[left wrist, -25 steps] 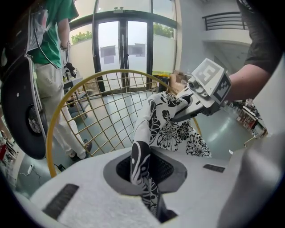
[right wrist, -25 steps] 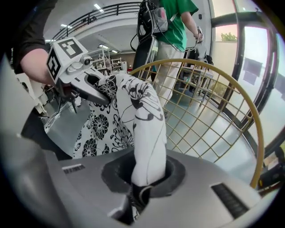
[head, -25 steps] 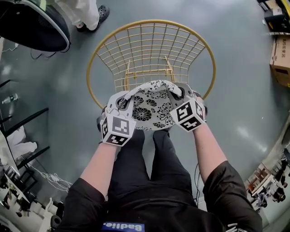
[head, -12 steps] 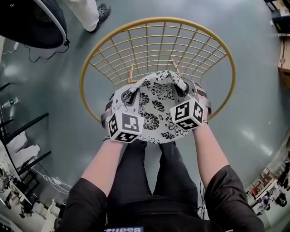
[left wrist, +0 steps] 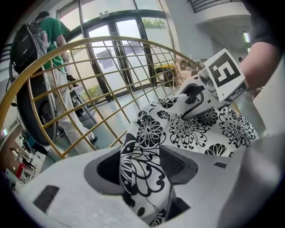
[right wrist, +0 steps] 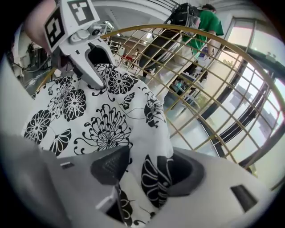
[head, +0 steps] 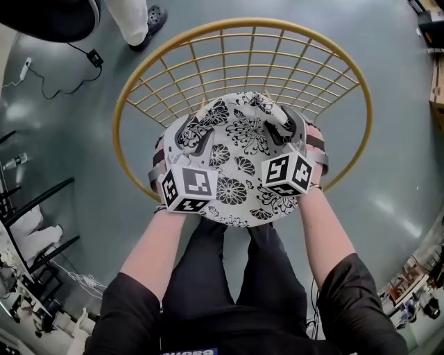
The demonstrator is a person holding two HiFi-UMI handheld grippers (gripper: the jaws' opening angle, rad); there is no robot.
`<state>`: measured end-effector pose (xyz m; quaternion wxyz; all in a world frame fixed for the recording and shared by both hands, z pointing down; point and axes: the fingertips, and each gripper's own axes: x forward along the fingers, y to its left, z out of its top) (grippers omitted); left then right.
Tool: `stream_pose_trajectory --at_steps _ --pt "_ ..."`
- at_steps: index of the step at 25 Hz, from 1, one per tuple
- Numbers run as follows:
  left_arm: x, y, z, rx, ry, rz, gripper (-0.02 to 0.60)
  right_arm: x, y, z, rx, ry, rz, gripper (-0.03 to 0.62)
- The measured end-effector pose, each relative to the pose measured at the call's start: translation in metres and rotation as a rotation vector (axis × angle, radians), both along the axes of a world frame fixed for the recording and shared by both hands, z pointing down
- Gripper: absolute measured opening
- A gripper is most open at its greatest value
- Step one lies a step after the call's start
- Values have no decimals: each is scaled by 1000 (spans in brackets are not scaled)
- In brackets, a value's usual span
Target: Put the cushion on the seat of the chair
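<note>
A white, round fabric cushion printed with black flowers [head: 243, 163] lies inside the gold wire bowl chair [head: 244, 21]. Seen from the head view, it covers the middle of the seat and spills toward the rim at 6 o'clock, where the person stands. The wire back rises from 9 o'clock round through 12 to 3 o'clock.

The left tongs [head: 193, 137] sit at the cushion's 10 o'clock edge and the right tongs [head: 284, 130] at its 2 o'clock edge. Both pairs are opening. In each gripper view a pinched ridge of the printed cloth stands up between the pads, with daylight showing beside it, so the cloth is loose and no grip is left on it.

The step in hand looks like the release: the cushion is down in the chair and is being let go. From above I cannot tell for sure whether its underside sits flat on the wires or is propped on the front rim, though it appears to rest.

The next move calls for drawing both tongs straight back toward 6 o'clock, clear of the raised folds, so that neither pad drags the cloth. If the near edge overhangs the rim, a nudge toward 12 o'clock would centre it.
</note>
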<state>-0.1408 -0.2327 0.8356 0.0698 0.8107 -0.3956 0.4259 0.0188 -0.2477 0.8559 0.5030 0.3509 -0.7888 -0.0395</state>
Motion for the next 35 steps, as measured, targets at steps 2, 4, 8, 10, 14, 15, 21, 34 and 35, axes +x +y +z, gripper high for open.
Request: stream_pose_trajectory --at_steps 2,4,8,10,14,15,21,34,35 --pt "-3 -1 -3 13 -6 -7 264 3 -1 -5 21 13 -12 244" --pt "-5 -1 -9 20 -5 -11 288 6 -1 -11 36 24 -23 254" --pt "-6 2 -31 33 0 -16 307 19 1 -33 39 34 -20 263" --pt "-4 7 -48 34 7 -21 308 26 4 -47 37 31 -10 267" --pt "2 18 -82 38 29 -29 308 35 6 -74 35 37 -18 275" --pt "3 22 -90 39 34 -32 308 36 6 -83 34 32 -20 275" --pt "19 68 -154 -8 104 -80 308 35 46 -160 -18 -66 -7 275" --pt "65 160 -348 -13 347 -16 288 -20 156 -369 -151 -479 26 272" --pt "66 163 -364 -5 367 -7 266 -21 161 -385 -151 -518 37 269"
